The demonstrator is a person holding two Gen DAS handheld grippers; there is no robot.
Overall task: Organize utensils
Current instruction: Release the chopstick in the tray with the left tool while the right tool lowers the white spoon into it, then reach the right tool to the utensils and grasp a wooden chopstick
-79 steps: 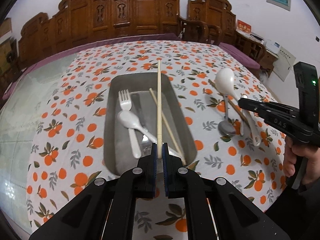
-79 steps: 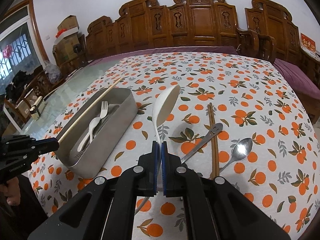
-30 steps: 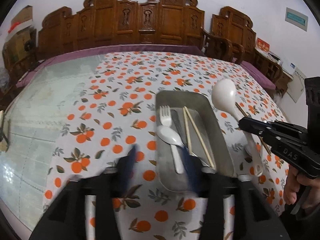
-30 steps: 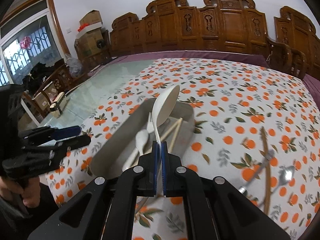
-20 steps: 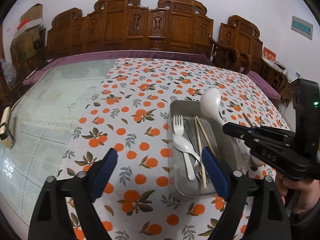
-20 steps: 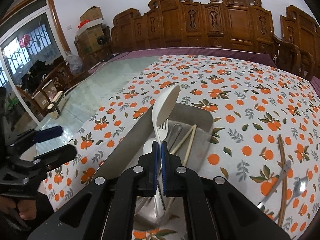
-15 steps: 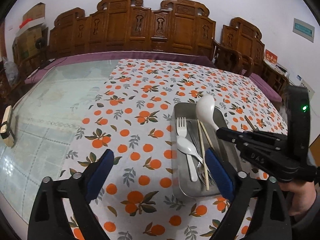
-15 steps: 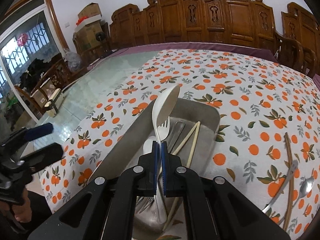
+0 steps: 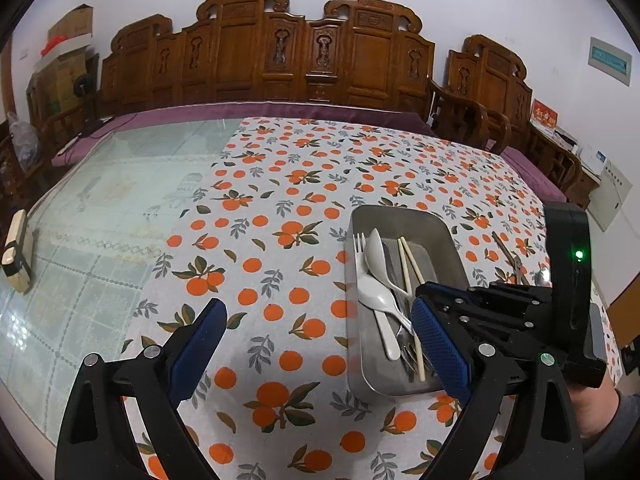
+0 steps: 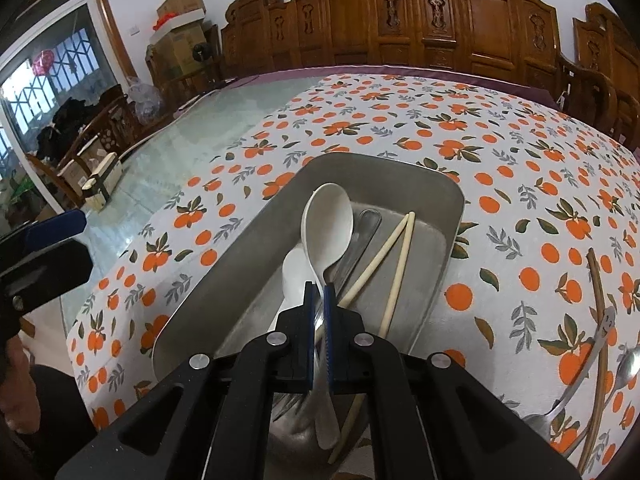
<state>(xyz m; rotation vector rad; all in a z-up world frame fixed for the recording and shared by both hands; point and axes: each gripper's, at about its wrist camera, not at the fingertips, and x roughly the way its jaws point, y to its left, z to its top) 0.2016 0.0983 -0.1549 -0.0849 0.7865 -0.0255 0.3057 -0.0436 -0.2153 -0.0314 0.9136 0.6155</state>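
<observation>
- The white spoon [image 10: 327, 224] sits clamped by its handle in the right gripper [image 10: 319, 320], its bowl low over the metal tray [image 10: 440, 248] and pointing toward the far end.
- In the tray lie a white fork [image 9: 359, 246], another white spoon [image 9: 374, 300], a pair of pale chopsticks [image 10: 394, 256] and a metal utensil, crowded along the floor.
- The left gripper [image 9: 316, 344] hovers wide open and empty over the orange-print cloth [image 9: 280, 184], beside the tray.
- A dark chopstick [image 10: 598, 292] and two metal pieces [image 10: 600, 344] wait on the worktop to the right.
- Risk: released on the heap, the spoon may tip against a wall, and the gripper could jostle the chopsticks.
</observation>
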